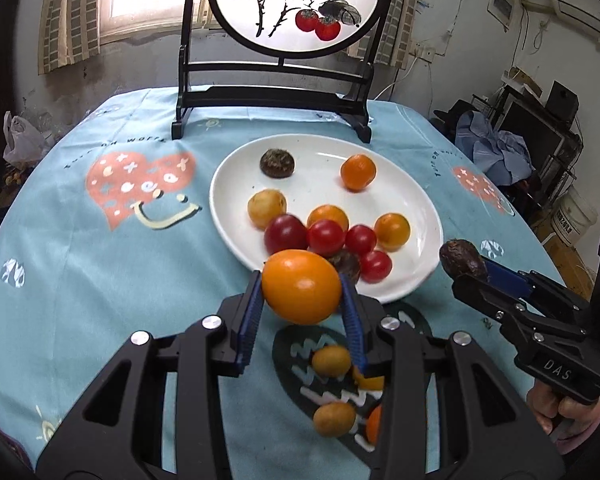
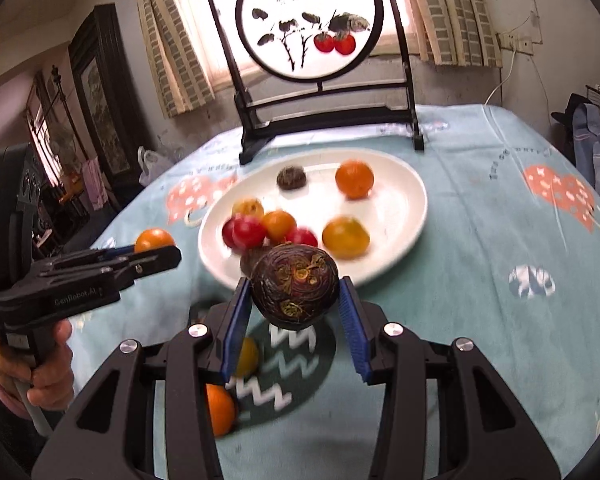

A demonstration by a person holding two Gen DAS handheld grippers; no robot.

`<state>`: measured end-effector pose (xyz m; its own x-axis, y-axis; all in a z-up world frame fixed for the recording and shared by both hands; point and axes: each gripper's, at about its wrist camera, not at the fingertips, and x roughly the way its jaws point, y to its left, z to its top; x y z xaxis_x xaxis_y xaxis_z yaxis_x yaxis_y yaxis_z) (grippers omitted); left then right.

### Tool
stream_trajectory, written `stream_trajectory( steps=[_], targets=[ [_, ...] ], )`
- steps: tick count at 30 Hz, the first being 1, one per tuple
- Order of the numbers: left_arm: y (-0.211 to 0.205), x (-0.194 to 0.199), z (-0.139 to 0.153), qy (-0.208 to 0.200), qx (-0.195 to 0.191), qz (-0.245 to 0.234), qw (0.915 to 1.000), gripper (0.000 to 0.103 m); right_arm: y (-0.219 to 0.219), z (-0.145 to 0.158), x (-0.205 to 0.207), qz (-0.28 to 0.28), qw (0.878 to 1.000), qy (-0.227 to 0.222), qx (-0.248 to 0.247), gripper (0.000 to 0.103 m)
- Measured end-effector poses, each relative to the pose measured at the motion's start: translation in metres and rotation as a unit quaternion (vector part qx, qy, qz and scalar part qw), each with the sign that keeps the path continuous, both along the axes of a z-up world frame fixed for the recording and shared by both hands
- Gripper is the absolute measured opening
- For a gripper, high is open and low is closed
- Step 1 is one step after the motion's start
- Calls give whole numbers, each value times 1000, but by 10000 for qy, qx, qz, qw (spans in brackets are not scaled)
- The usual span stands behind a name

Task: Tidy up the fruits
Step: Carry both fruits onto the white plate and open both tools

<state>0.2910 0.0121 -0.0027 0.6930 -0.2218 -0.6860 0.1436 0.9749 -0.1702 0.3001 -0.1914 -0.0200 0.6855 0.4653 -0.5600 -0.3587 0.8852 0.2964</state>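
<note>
My left gripper [image 1: 302,286] is shut on an orange fruit [image 1: 301,286], held just above the near rim of the white plate [image 1: 400,184]. It also shows in the right wrist view [image 2: 156,254]. My right gripper [image 2: 296,292] is shut on a dark brown round fruit [image 2: 295,286], also near the plate's front rim [image 2: 396,248]; it shows in the left wrist view [image 1: 462,262]. The plate holds several red, orange and yellow fruits and a dark one. Several small fruits lie on the cloth below my left gripper: two yellow [image 1: 332,361] and two orange [image 1: 374,424].
A black-framed round painted screen [image 1: 284,8] stands at the far edge of the table, behind the plate. The table has a light blue cloth [image 1: 100,260] with heart prints. Room clutter lies beyond the right edge.
</note>
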Motion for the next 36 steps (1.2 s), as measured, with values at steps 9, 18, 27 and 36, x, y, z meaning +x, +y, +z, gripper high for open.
stream_trajectory(
  steps=[9,18,27,36],
  targets=[
    [-14,80,-5,87,14,92,9999,38,7,-14,65,-333,9994,80,-22,44],
    [-19,108,-21,327,213,220,9990,46,8,-19,83,-307,9994,163,-66,45],
    [-2,45,21,-272,277,590,9975,89,3,12,38,11,9999,21,166,46],
    [33,-20,-16,-88,39,947,9955,98,28,-7,-31,687,9972,297,-59,59]
  ],
)
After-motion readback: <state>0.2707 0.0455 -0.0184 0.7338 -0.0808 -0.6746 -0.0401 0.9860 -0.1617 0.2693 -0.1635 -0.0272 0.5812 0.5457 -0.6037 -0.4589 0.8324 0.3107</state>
